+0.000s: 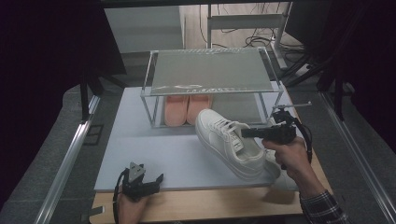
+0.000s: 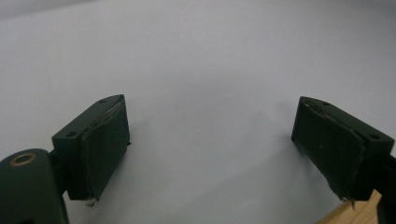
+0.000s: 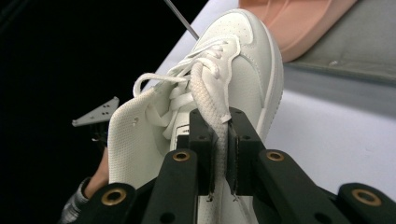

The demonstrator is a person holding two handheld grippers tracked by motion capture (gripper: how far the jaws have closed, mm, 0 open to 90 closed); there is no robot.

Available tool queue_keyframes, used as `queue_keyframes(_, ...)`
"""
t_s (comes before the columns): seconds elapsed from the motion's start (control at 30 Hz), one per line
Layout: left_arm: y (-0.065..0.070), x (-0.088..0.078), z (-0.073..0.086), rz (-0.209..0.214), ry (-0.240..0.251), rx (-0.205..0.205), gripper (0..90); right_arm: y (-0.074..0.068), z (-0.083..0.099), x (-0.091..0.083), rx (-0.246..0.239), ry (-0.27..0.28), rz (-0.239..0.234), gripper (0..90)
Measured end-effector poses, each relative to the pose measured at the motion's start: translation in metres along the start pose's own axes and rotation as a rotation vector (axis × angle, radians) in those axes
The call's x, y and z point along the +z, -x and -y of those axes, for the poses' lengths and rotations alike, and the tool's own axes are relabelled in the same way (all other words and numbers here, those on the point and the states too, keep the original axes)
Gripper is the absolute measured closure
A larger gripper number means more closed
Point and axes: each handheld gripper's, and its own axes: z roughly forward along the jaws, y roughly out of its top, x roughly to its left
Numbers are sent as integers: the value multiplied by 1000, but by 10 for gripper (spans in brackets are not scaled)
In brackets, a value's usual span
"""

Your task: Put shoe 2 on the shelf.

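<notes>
The right gripper (image 1: 248, 132) is held about level in the person's right hand (image 1: 290, 156) over the near right part of the white board (image 1: 140, 154), its jaws clamped on a white shoelace (image 3: 212, 100) of the white sneaker (image 1: 227, 141), which tilts with its toe toward the clear rack (image 1: 212, 74) (a pair of pink slippers (image 1: 187, 108) sits on the rack's lower level). The left gripper (image 1: 152, 184) rests low at the board's near edge with jaws wide apart and nothing between them. The sneaker's heel is hidden behind the right hand in the high view, and its sole is cut off in the right gripper view.
</notes>
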Motion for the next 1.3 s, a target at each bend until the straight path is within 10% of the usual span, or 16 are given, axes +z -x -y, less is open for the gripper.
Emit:
queue_keyframes(0.6,0,0,0,2,-4,2,110,-16,-30,-14,40,62,-90,819)
queue_keyframes(1.3,0,0,0,2,-2,0,110,-24,-82,-6,83,167,-73,818)
